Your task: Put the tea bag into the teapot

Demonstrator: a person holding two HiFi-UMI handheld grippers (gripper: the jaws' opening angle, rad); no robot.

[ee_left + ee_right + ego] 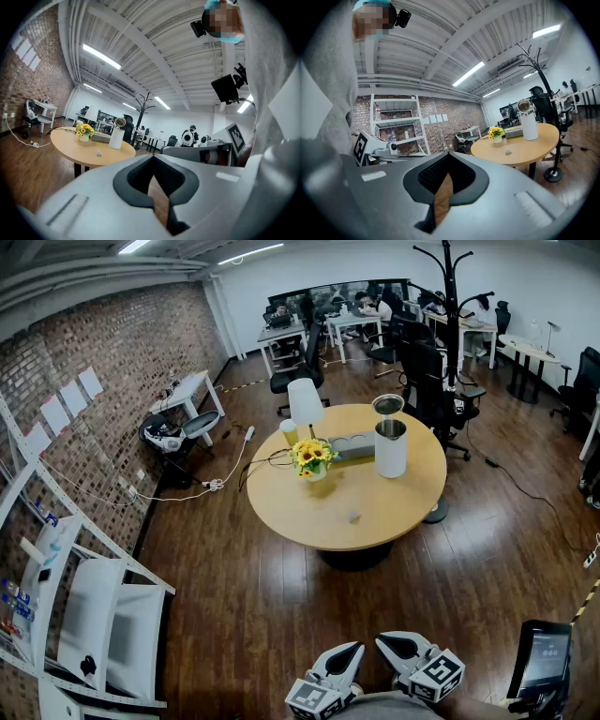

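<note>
Tools both closed and empty, my left tool [356, 648] and right tool [382, 641] hang at six o'clock, neither clearly nearer the tea bag [353, 517] lying well apart at twelve on the bench [281, 502], teapot [390, 451] beyond at one.

we see the surface [300, 507] ahead of us: the tea bag [353, 517] lies near its front edge, the teapot [390, 448] behind it to the right, the flowers [313, 457] left of the teapot, the lamp [305, 401] behind them.
</note>
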